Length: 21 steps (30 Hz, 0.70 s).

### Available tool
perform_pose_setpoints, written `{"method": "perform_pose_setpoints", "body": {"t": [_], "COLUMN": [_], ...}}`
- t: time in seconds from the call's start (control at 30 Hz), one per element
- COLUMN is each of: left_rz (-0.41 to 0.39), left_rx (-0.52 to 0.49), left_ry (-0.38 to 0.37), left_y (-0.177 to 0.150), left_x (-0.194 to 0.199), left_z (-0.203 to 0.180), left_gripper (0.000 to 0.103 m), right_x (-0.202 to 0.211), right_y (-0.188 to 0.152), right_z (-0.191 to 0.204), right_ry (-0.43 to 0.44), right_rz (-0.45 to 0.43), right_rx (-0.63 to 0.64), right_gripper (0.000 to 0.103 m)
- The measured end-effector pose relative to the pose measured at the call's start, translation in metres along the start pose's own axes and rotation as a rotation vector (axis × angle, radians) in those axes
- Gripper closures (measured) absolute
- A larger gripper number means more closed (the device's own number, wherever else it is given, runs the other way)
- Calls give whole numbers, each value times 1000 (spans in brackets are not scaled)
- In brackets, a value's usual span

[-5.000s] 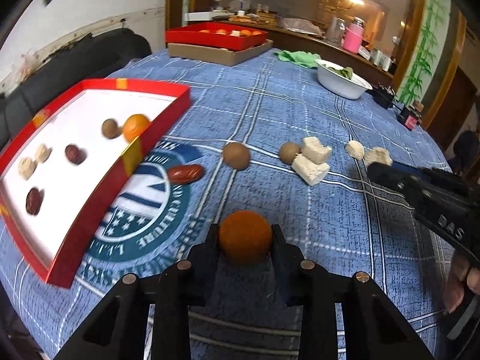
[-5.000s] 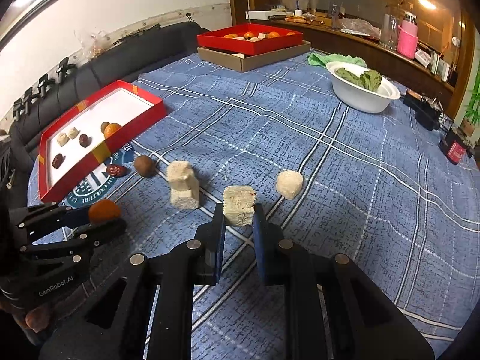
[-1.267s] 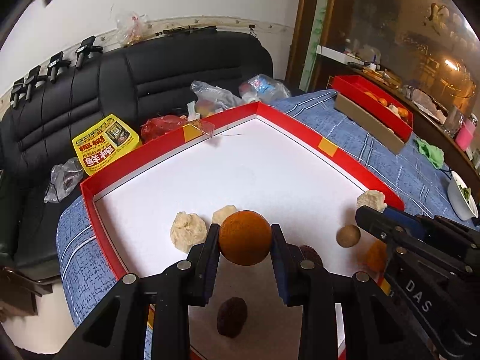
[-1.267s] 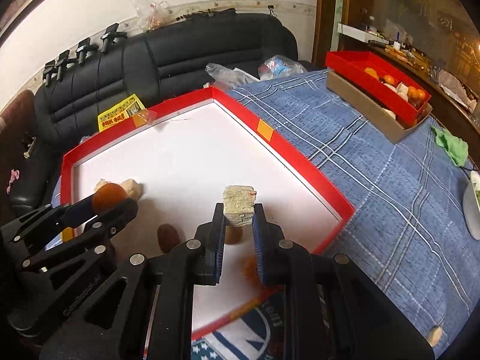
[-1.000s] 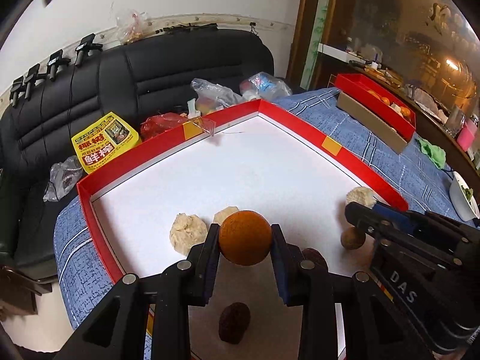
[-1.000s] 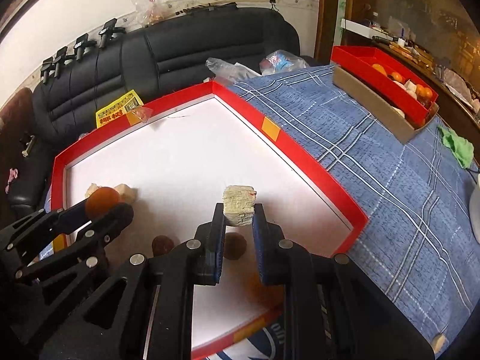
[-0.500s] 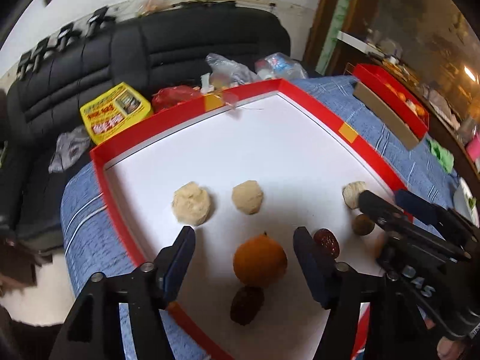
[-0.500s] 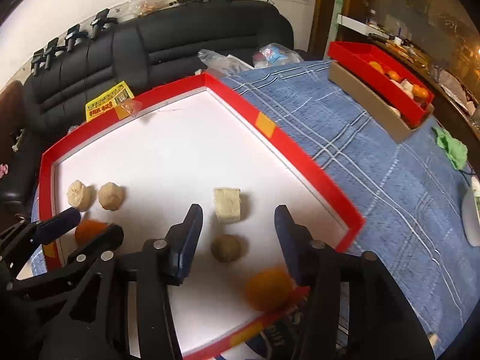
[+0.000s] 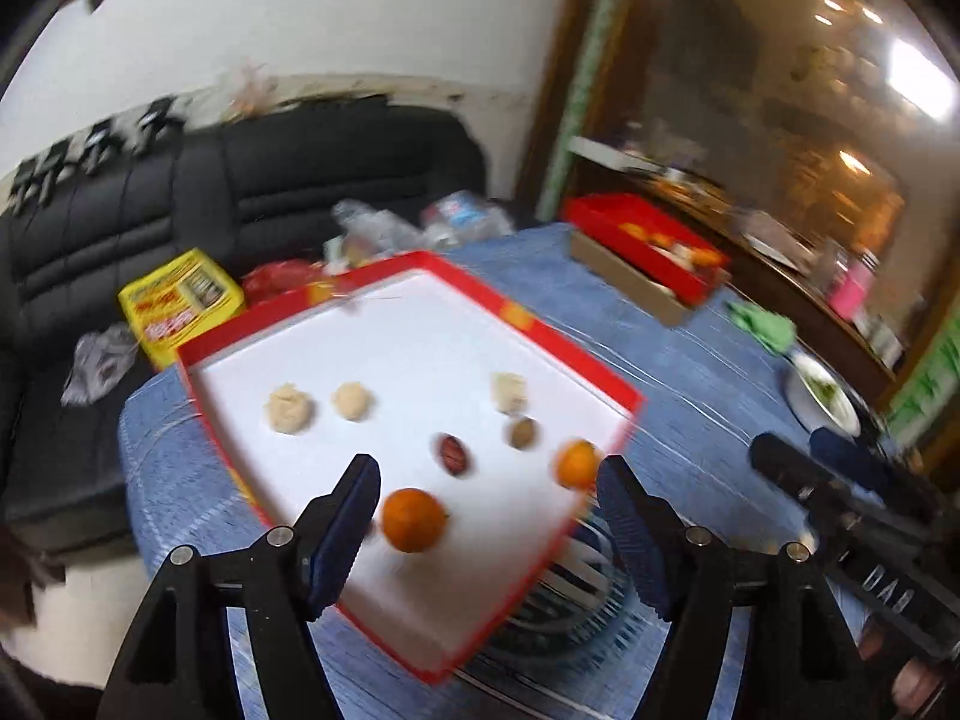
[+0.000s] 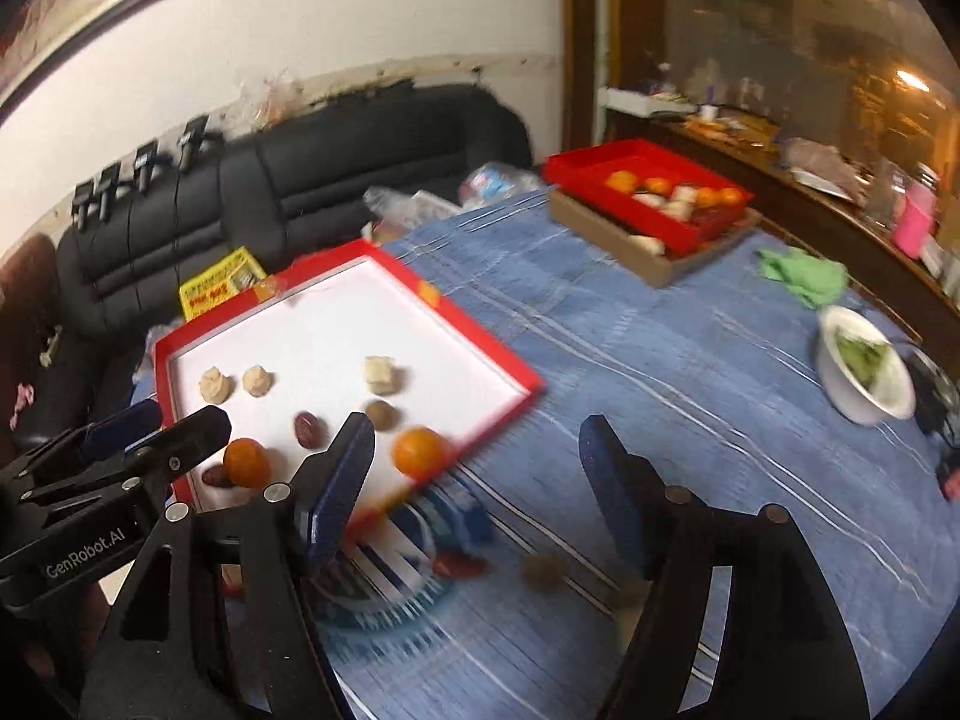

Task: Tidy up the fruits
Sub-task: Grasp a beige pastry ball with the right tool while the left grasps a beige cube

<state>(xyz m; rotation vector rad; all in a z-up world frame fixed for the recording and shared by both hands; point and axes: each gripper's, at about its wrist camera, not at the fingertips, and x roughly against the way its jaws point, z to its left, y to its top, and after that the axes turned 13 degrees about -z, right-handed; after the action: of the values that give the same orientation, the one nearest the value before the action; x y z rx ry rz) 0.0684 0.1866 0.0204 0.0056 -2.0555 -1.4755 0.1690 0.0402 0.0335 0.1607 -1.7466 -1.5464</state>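
The red-rimmed white tray lies on the blue cloth at the left. In it are an orange near the front, a second orange, a red date, a brown round fruit, a pale cube and two pale lumps. My left gripper is open and empty above the tray's front. My right gripper is open and empty above the tray's right corner.
A date and a brown fruit lie on the cloth near the round logo. A second red tray of fruit stands at the back. A white bowl sits at the right. A black sofa lies beyond the table.
Both grippers have pulled back and up from the tray, jaws wider open. The orange and the pale cube they let go of stay in the tray. The view is blurred by motion.
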Motion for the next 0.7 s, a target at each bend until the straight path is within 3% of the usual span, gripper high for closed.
{"method": "perform_pose_setpoints", "body": {"t": [0.17, 0.37, 0.5, 0.7], "left_rz": [22, 101, 135, 146], "left_rx": [-121, -199, -241, -259], "left_ry": [-106, -156, -176, -183], "left_y": [-34, -72, -88, -93], "left_x": [12, 8, 5, 3], "left_z": [-41, -71, -87, -96], "left_gripper": [30, 30, 30, 30], "right_x": [45, 57, 47, 21], "right_y": [-29, -86, -107, -108], "right_z": [-61, -135, -152, -152], "right_ry": [-96, -244, -263, -259], "right_rz": [-39, 58, 111, 147], "right_rx": [-95, -192, -196, -148], "right_gripper": [31, 32, 33, 41]}}
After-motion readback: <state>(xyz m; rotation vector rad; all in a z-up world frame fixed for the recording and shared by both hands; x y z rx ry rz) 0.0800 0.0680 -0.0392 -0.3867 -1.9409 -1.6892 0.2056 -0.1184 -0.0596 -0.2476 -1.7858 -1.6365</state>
